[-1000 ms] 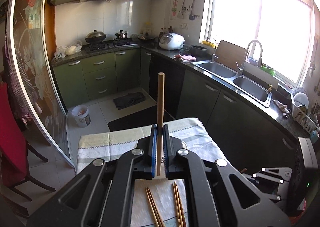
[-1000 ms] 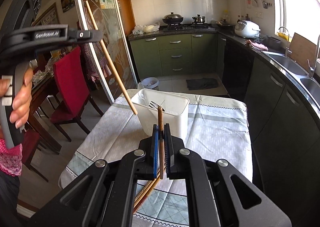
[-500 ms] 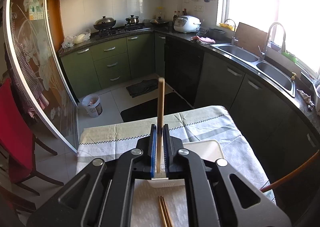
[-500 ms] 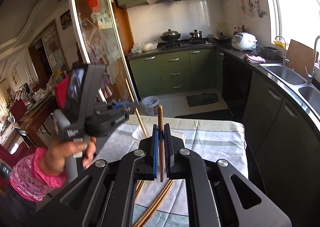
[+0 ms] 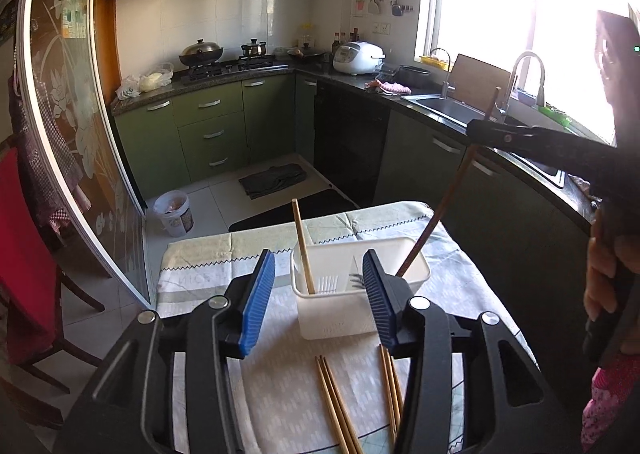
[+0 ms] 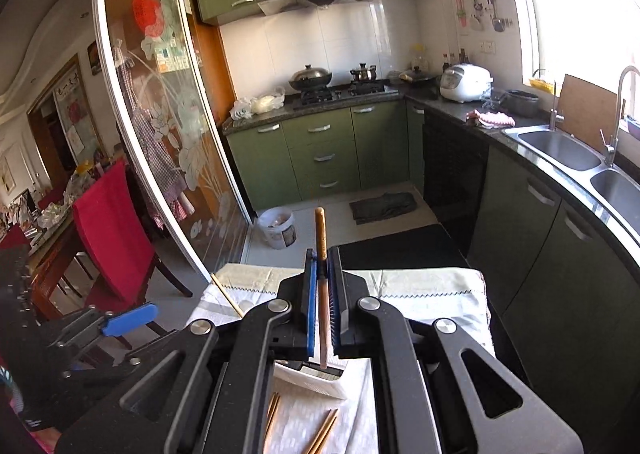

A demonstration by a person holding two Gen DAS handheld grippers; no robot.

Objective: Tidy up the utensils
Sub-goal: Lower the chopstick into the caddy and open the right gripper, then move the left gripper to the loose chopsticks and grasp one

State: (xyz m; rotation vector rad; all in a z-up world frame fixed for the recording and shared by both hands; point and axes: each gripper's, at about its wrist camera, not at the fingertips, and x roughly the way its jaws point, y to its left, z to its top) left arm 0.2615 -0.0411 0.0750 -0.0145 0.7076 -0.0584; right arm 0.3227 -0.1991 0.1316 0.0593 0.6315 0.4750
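A white utensil holder (image 5: 372,318) stands on the clothed table (image 5: 208,254). A light wooden chopstick (image 5: 302,246) leans inside it beside a fork (image 5: 356,277). My left gripper (image 5: 320,294) is open and empty just above the holder. My right gripper (image 6: 323,308) is shut on a dark chopstick (image 6: 321,250); in the left wrist view that chopstick (image 5: 436,214) slants down with its tip at the holder's right end. The holder (image 6: 320,382) shows partly below the right gripper. Loose chopsticks (image 5: 336,406) lie on the cloth in front.
Green kitchen cabinets (image 5: 208,134) and a counter with a sink (image 5: 448,104) run behind and to the right. A red chair (image 6: 112,230) and a glass sliding door (image 6: 168,158) stand to the left. A small bin (image 5: 174,212) sits on the floor.
My left gripper has opened and let its light chopstick go into the holder. My right gripper has moved over the holder with its dark chopstick.
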